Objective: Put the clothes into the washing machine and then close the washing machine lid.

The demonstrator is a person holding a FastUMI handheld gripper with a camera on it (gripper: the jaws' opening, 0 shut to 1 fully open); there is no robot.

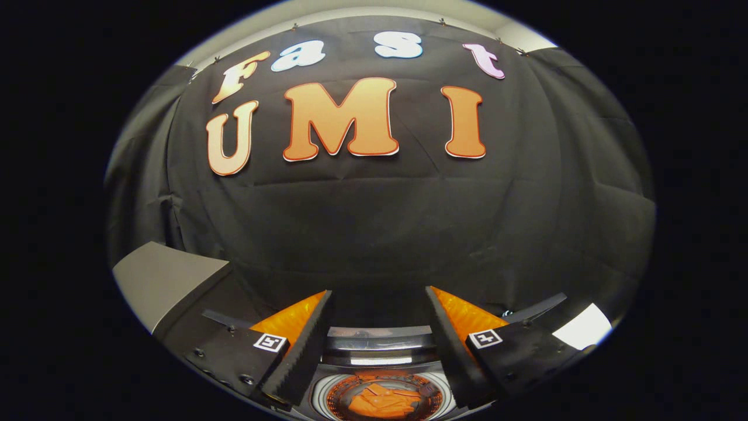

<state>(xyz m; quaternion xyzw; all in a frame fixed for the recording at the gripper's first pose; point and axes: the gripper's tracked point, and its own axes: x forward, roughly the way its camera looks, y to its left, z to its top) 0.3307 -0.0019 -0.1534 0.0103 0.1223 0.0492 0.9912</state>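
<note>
Gripper [378,345] spread wide, empty. Orange garment [383,403] in washing machine drum [435,400], 6 o'clock below the fingers. Risk: lid [380,339] slamming or slipping off the fingers.

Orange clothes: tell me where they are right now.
In the gripper view, the orange clothes lie inside the washing machine drum, below and between the fingers of the open claw, nothing gripped.

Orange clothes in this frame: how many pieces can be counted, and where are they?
1. An orange garment lies in the washing machine drum, seen between the open gripper fingers, which hold nothing. More could be hidden under it or behind the fingers.
</note>
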